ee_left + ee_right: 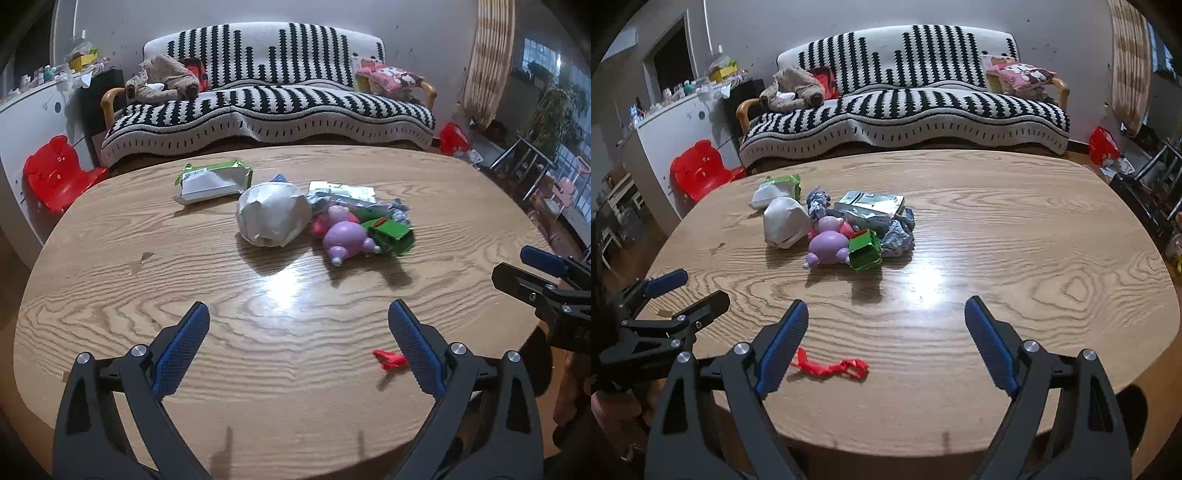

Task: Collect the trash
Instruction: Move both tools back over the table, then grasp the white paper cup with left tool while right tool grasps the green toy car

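Note:
A heap of trash lies mid-table: a crumpled white paper ball [273, 214] [785, 221], a torn green-and-white carton [214, 181] [777, 190], a silver foil pack [341, 192] [871, 205], a small green box [391, 232] [864, 249], crumpled wrappers [897, 236] and a purple pig toy [349, 240] [827, 245]. A red scrap [389, 360] [831, 367] lies near the front edge. My left gripper [299, 325] hovers open over the near table, the scrap beside its right finger. My right gripper [886, 321] is open too, nothing between its jaws, the scrap by its left finger.
The oval wooden table [110, 295] [1052, 258] fills both views. Behind it stands a black-and-white striped sofa [269, 103] [905, 99] with cushions. A red bear-shaped chair [55, 173] [698, 170] and a white cabinet [679, 125] stand at the left. Clutter lines the right wall.

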`<state>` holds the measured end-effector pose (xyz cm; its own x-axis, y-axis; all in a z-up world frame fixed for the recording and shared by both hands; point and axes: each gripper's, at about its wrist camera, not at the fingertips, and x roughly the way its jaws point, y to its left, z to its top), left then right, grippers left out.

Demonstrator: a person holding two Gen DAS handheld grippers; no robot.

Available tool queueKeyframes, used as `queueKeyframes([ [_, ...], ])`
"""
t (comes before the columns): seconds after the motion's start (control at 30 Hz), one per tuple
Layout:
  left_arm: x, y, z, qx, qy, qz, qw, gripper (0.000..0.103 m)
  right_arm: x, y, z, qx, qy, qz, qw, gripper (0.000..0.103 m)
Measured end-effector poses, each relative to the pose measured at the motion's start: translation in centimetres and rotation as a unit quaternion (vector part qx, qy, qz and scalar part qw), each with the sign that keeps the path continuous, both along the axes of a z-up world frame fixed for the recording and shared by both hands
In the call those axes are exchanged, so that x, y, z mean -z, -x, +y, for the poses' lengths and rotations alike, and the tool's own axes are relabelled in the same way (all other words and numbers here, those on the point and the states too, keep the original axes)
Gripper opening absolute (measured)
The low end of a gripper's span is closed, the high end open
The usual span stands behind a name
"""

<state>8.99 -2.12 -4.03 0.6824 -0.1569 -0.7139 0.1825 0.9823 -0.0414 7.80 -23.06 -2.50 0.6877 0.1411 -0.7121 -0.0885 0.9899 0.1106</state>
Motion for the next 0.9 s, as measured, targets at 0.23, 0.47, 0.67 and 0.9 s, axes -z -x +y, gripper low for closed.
queueKeyframes([
  [0.23, 2.7, -5.7, 0.7, -0.022, 0.016, 0.023, 0.9994, 0.094, 3.1, -5.0, 0.7, -0.011, 0.006, -0.003, 1.000, 0.082],
  [0.47, 5.3, -10.5, 1.4, -0.055, 0.018, 0.042, 0.9974, 0.094, 5.6, -9.1, 1.9, -0.015, 0.012, 0.010, 1.000, 0.080],
  [0.67, 6.5, -13.1, 1.3, -0.061, 0.006, 0.047, 0.9970, 0.094, 6.8, -11.3, 3.0, -0.020, 0.014, 0.019, 1.000, 0.074],
  [0.9, 6.8, -15.3, 1.5, -0.061, 0.031, 0.050, 0.9964, 0.094, 7.4, -12.4, 3.3, -0.033, 0.008, 0.030, 0.999, 0.035],
])
